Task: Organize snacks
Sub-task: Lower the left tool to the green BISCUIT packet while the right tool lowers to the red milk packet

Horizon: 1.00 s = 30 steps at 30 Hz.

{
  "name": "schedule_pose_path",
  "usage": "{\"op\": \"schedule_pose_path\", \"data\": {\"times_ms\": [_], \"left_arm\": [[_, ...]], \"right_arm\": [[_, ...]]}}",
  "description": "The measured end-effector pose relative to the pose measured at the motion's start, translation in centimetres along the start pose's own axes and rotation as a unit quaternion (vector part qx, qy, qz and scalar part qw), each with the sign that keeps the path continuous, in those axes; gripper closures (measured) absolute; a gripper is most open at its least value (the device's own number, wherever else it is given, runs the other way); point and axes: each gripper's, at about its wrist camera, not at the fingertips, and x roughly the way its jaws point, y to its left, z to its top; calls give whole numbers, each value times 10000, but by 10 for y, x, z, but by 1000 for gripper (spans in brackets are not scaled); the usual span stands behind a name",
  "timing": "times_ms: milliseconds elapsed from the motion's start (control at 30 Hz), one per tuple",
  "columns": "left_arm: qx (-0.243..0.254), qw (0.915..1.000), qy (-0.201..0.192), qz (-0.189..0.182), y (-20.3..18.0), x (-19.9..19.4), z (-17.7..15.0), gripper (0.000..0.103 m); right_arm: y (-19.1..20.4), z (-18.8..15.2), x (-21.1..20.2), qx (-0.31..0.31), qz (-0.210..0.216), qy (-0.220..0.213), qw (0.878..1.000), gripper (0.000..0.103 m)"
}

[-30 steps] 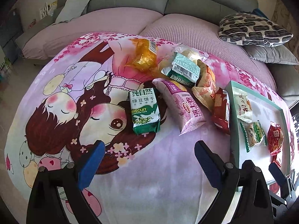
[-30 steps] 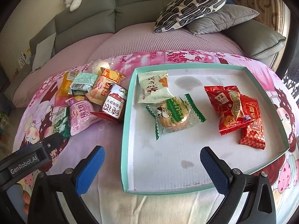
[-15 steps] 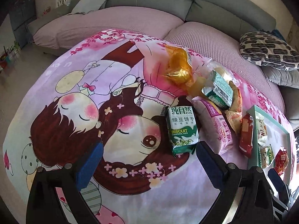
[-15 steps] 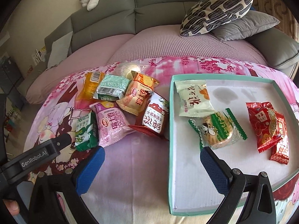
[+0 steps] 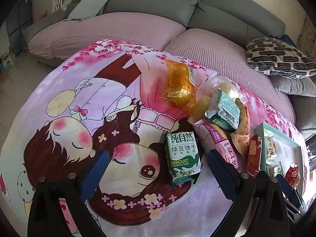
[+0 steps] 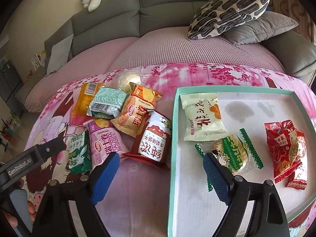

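Right wrist alone shows red packets inside tray.

One teal tray holds four snack packets; seven more packets lie left of it; two cushions sit far right.

1. A tray lies on the cloth-covered surface, to the right of a heap of snack packets.
2. Four packets lie in the tray.
3. A sofa stands behind, with two cushions on its right.
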Motion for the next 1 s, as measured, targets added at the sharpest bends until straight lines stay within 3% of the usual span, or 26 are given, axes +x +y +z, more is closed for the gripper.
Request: {"op": "schedule_pose_path", "data": {"times_ms": [533, 900, 967, 1000], "left_arm": [[-99, 9988, 482, -88, -8, 27, 3, 4], [30, 9974, 712, -106, -17, 40, -1, 10], [66, 9972, 732, -97, -18, 41, -1, 15], [78, 9969, 776, -109, -18, 43, -2, 25]], "right_arm": [[34, 9, 19, -608, -378, 42, 9974, 31], [43, 13, 40, -909, -945, 98, 9913, 44], [42, 13, 42, -929, -1023, 114, 9903, 48], [42, 13, 43, -943, -1078, 112, 9896, 52]]}}
